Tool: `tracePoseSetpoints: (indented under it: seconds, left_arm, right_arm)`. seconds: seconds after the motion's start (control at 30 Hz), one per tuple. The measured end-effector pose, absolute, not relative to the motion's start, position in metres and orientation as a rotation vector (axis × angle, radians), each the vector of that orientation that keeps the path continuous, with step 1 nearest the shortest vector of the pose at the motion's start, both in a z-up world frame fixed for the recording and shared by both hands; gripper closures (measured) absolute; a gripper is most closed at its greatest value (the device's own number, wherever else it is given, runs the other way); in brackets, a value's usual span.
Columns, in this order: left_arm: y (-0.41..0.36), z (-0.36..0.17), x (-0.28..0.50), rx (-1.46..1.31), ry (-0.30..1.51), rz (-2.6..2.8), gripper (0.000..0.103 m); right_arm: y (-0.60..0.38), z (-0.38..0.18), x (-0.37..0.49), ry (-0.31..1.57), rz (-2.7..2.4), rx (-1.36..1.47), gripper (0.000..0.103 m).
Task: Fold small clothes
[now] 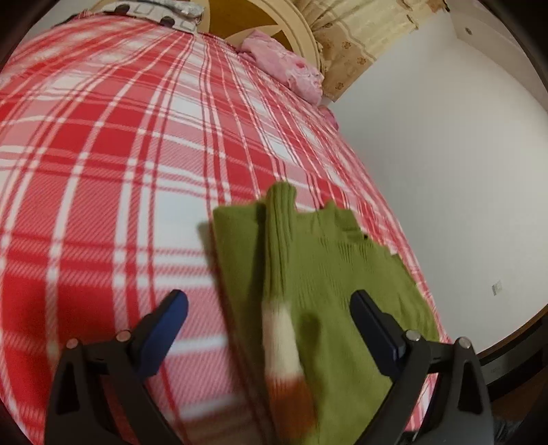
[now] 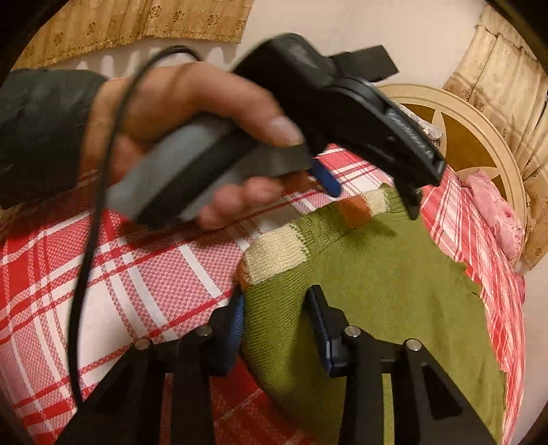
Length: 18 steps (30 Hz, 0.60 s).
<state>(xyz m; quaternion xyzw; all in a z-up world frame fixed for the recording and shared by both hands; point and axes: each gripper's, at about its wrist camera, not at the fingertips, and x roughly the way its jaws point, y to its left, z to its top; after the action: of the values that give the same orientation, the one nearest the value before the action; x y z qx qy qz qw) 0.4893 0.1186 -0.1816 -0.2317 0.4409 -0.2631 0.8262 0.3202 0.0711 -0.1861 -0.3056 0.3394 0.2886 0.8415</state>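
A small green knit sweater (image 1: 322, 260) lies on the red-and-white plaid bedspread (image 1: 113, 164) near the bed's right edge. One sleeve with white and orange cuff bands (image 1: 284, 345) is folded over the body. My left gripper (image 1: 270, 304) is open above that sleeve, touching nothing. In the right wrist view the sweater (image 2: 387, 280) fills the lower right. My right gripper (image 2: 277, 304) has its jaws around a bunched fold of the sweater near the other striped cuff (image 2: 274, 253). The left gripper (image 2: 373, 195) shows there too, open, held in a hand above the sweater.
A pink cloth (image 1: 284, 65) lies at the head of the bed by a round cream headboard (image 1: 301, 27). A white wall (image 1: 445, 164) runs along the bed's right side. A black cable (image 2: 92, 191) hangs from the hand.
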Motion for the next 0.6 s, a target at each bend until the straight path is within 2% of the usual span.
tracePoseSetpoints:
  seconds: [0.1, 0.13, 0.17, 0.23, 0.33, 0.6]
  left_arm:
    - [0.118, -0.184, 0.495, -0.495, 0.932, -0.57, 0.035]
    - [0.117, -0.186, 0.495, -0.51, 0.939, -0.596, 0.077]
    - [0.115, -0.189, 0.496, -0.521, 0.962, -0.625, 0.087]
    - [0.115, -0.188, 0.493, -0.501, 0.953, -0.607, 0.087]
    - [0.116, -0.179, 0.488, -0.519, 0.93, -0.6, 0.088]
    - [0.092, -0.137, 0.483, -0.546, 0.853, -0.633, 0.088]
  right_arm:
    - [0.068, -0.185, 0.325, 0.722, 0.625, -0.633, 0.07]
    - [0.067, -0.185, 0.326, 0.721, 0.633, -0.63, 0.071]
    - [0.065, -0.183, 0.326, 0.718, 0.641, -0.625, 0.072]
    - [0.06, -0.179, 0.327, 0.724, 0.664, -0.592, 0.079]
    - [0.048, -0.173, 0.332, 0.741, 0.683, -0.532, 0.083]
    - [0.01, -0.146, 0.33, 0.702, 0.653, -0.454, 0.085]
